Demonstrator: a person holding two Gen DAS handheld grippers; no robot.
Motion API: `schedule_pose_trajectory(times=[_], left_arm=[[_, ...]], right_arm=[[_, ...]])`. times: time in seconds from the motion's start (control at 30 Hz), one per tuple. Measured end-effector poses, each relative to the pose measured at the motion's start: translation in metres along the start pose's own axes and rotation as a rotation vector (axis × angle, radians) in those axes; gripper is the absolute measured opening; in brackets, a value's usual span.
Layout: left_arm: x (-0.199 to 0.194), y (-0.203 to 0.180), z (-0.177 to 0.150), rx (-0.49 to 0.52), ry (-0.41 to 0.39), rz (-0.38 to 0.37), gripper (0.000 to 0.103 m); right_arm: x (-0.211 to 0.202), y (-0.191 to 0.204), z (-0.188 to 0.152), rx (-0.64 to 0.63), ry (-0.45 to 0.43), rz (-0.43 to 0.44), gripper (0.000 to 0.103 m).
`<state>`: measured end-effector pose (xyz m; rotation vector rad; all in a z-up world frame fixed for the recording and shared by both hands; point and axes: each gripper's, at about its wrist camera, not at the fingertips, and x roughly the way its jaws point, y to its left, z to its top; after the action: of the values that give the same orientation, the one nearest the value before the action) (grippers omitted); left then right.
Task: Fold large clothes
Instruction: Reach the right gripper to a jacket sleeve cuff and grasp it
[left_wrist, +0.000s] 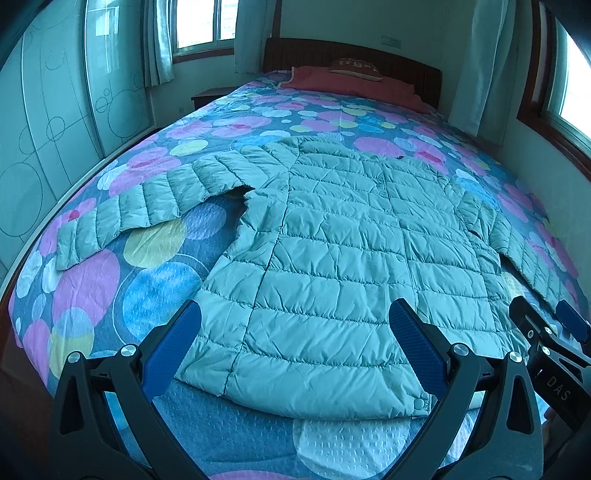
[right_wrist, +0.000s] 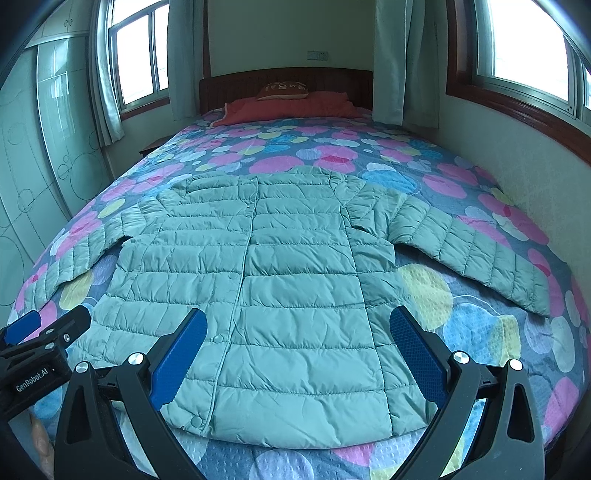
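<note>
Both claws hang released above the jacket's hem: left claw (left_wrist: 295, 328), right claw (right_wrist: 297, 328), gripping nothing. Pale green quilted jacket (right_wrist: 266, 280) lies flat, front up, sleeves spread, on the bed (right_wrist: 491, 332) with its dotted cover. Beyond the jacket's collar sit a red blanket (right_wrist: 291, 107), a brown pillow (right_wrist: 286, 90) and the headboard (right_wrist: 236, 86).

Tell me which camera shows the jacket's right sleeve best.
The right wrist view: the right sleeve lies fully visible, spread across the bedspread. In the left wrist view it is squeezed at the frame edge, partly hidden by the right gripper.
</note>
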<state>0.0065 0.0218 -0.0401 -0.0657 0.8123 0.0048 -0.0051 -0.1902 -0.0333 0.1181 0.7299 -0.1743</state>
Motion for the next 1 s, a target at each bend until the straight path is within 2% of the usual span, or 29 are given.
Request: schedule_pose_trajectory(times=[0.1, 0.13, 0.17, 0.2, 0.3, 0.33, 0.37, 0.4, 0.43, 0.5, 0.53, 0.63, 0.73, 0.9, 1.0], left_arm=[[0.009, 0.005, 0.006, -0.003, 0.019, 0.006, 0.099], [0.011, 0.006, 0.006, -0.008, 0.019, 0.014, 0.090], [0.014, 0.008, 0.006, -0.009, 0.025, 0.020, 0.073], [0.018, 0.009, 0.007, -0.013, 0.038, 0.028, 0.067], [0.032, 0.015, 0.011, -0.033, 0.075, 0.037, 0.061], [0.036, 0.016, 0.012, -0.039, 0.080, 0.039, 0.061], [0.039, 0.017, 0.013, -0.044, 0.082, 0.038, 0.061], [0.041, 0.017, 0.014, -0.052, 0.081, 0.033, 0.063], [0.044, 0.019, 0.015, -0.062, 0.082, 0.027, 0.073], [0.048, 0.023, 0.017, -0.089, 0.072, 0.029, 0.083], [0.051, 0.026, 0.019, -0.101, 0.070, 0.033, 0.085], [0.063, 0.037, 0.025, -0.141, 0.087, 0.039, 0.087], [0.077, 0.056, 0.031, -0.209, 0.109, 0.059, 0.087], [0.097, 0.096, 0.035, -0.327, 0.124, 0.131, 0.087], [0.105, 0.121, 0.036, -0.381, 0.122, 0.193, 0.087]], right_arm=[[0.011, 0.000, -0.003, 0.014, 0.015, 0.000, 0.099], [0.014, -0.003, -0.002, 0.020, 0.016, -0.002, 0.098], [0.016, -0.005, -0.003, 0.026, 0.015, 0.002, 0.098], [0.018, -0.006, -0.003, 0.029, 0.015, 0.005, 0.098], [0.026, -0.006, -0.003, 0.019, 0.028, 0.010, 0.096], [0.029, -0.007, 0.000, 0.027, 0.044, 0.009, 0.089], [0.035, -0.007, -0.001, 0.023, 0.049, 0.013, 0.073], [0.039, -0.009, -0.002, 0.034, 0.065, 0.017, 0.068], [0.043, -0.012, -0.002, 0.048, 0.078, 0.028, 0.066], [0.053, -0.014, -0.002, 0.070, 0.091, 0.038, 0.066], [0.055, -0.018, -0.002, 0.081, 0.094, 0.036, 0.067], [0.064, -0.033, -0.001, 0.128, 0.098, 0.038, 0.077], [0.070, -0.059, 0.003, 0.203, 0.094, 0.032, 0.079], [0.077, -0.131, 0.007, 0.405, 0.069, 0.017, 0.079], [0.078, -0.180, 0.003, 0.532, 0.036, -0.025, 0.079]])
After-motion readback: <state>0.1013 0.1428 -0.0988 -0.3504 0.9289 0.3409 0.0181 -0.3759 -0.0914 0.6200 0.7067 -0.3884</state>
